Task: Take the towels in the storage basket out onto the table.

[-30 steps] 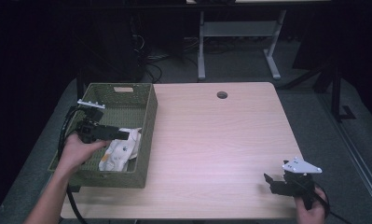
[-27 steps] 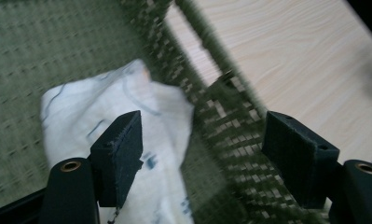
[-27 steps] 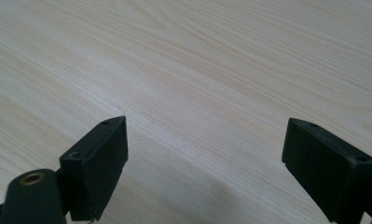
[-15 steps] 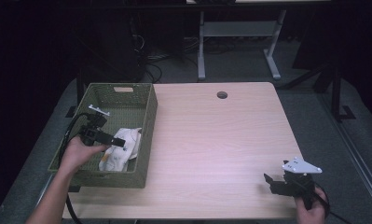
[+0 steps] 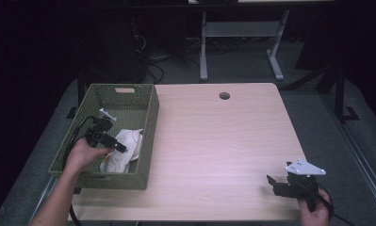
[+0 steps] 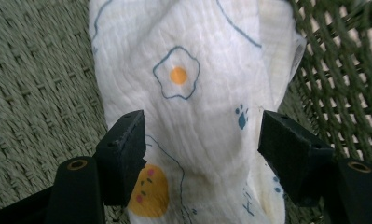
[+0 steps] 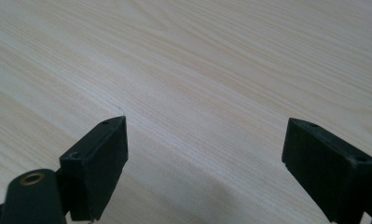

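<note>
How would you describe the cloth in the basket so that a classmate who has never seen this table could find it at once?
Start at the wooden table and go to the green woven basket on its left side. Inside, at the near end, lies a crumpled white cloth, with the left claw open above it. Its printed fried eggs and blue paw marks set it apart from the plain green weave.

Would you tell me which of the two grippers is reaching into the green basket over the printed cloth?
The left gripper, inside the green basket, its open jaws either side of the white egg-print cloth. The right gripper hangs over bare tabletop.
</note>
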`<action>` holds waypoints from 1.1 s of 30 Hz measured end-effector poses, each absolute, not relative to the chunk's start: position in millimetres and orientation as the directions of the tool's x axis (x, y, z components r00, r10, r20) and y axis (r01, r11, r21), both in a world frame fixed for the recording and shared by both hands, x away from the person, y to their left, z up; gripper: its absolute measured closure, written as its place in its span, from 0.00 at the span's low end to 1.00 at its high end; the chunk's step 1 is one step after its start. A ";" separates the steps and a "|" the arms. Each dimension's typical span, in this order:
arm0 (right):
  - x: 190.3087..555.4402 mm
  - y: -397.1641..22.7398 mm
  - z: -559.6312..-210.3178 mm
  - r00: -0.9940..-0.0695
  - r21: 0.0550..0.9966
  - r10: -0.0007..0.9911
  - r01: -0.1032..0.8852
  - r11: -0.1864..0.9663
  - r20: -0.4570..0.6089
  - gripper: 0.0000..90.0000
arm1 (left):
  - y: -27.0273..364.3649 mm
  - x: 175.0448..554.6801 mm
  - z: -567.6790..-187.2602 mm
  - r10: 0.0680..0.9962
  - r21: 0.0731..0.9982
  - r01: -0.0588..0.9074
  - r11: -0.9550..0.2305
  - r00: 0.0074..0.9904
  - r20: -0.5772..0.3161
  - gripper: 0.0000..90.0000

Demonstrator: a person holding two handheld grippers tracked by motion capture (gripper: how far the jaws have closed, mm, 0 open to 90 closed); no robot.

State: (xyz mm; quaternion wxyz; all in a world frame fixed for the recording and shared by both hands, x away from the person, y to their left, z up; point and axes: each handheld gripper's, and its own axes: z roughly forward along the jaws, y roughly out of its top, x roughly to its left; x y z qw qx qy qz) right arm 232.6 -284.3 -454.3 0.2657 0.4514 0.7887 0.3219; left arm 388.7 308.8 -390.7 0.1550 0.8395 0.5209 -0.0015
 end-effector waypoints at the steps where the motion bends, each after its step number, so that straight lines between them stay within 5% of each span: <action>1: 232.4 -284.1 -454.3 -0.451 0.747 0.883 0.541 0.386 -0.129 0.15 | 307.9 389.2 -392.7 0.875 0.250 0.876 -0.412 0.457 -0.160 0.35; 14: 231.6 -283.8 -453.4 -0.449 0.750 0.884 0.540 0.382 -0.127 0.15 | 298.3 393.5 -414.2 0.862 0.112 0.873 -0.475 0.487 -0.139 0.40; 24: 231.3 -282.4 -452.9 -0.449 0.753 0.884 0.535 0.383 -0.130 0.15 | 300.3 390.2 -419.7 0.857 0.092 0.869 -0.486 0.494 -0.143 0.65; 33: 232.4 -282.1 -454.9 -0.446 0.749 0.885 0.541 0.384 -0.132 0.15 | 304.7 391.4 -420.0 0.865 0.098 0.881 -0.462 0.472 -0.168 0.76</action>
